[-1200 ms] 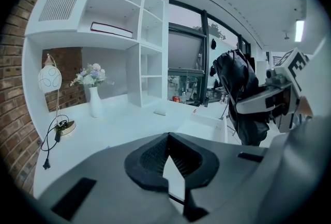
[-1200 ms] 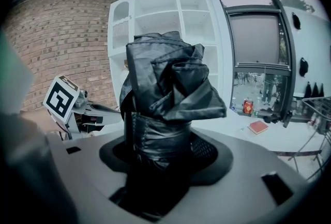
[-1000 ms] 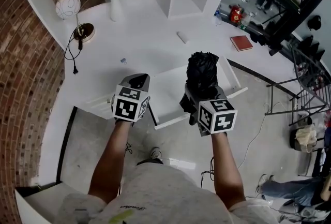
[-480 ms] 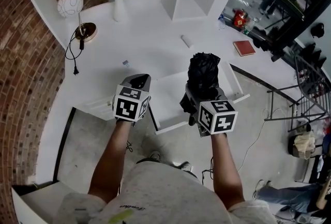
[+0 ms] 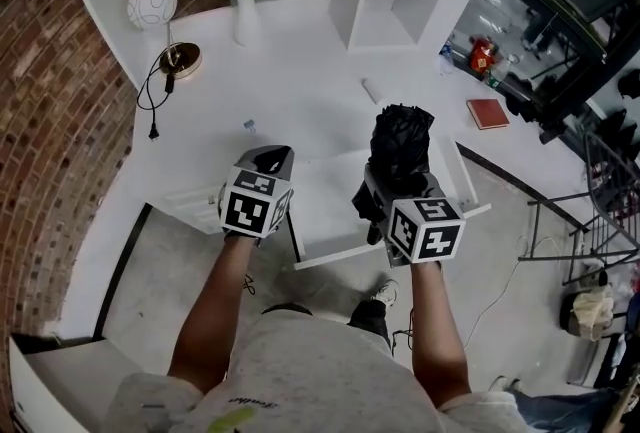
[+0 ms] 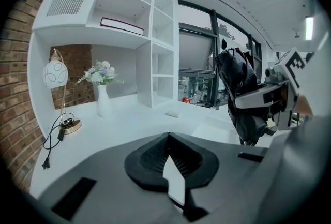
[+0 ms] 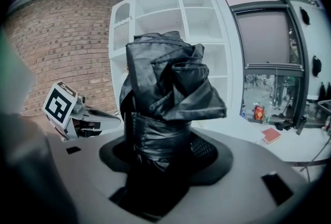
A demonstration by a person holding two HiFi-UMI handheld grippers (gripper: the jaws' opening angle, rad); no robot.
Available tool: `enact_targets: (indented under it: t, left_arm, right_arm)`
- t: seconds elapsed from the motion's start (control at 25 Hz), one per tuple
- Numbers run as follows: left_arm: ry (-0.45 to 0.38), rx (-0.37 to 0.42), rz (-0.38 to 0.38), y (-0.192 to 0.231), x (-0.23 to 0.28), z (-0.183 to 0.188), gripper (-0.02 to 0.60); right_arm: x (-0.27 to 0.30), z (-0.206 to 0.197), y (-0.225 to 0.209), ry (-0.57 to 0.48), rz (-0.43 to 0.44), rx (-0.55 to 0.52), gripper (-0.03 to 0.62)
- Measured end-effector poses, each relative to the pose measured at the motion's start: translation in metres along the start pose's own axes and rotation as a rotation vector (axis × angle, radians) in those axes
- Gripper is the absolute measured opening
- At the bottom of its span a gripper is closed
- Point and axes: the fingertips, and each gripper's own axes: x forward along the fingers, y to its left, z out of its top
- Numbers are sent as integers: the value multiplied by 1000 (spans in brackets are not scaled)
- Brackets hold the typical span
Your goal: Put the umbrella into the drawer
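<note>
Folded black umbrella (image 5: 402, 143) clamped in right claw (image 5: 396, 179), over open white drawer (image 5: 330, 193).
Crumpled glossy fabric, banded round the middle, loose folds flaring at the far end. Left claw (image 5: 268, 159) closed, empty, at drawer's left edge.

No lettering is legible; the small print on the shirt (image 5: 300, 371) is blurred.
</note>
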Motion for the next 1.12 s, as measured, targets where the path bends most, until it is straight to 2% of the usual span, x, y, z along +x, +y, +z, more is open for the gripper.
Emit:
enact_targets:
  t: [0.52, 1.12]
  left_arm:
    - [45, -50, 179, -14, 4, 8, -3]
    - [57, -158, 386, -33, -13, 3, -3]
  right_arm:
    - [14, 2, -40, 20, 171, -6, 258]
    - [29, 7, -57, 81, 373, -104, 258]
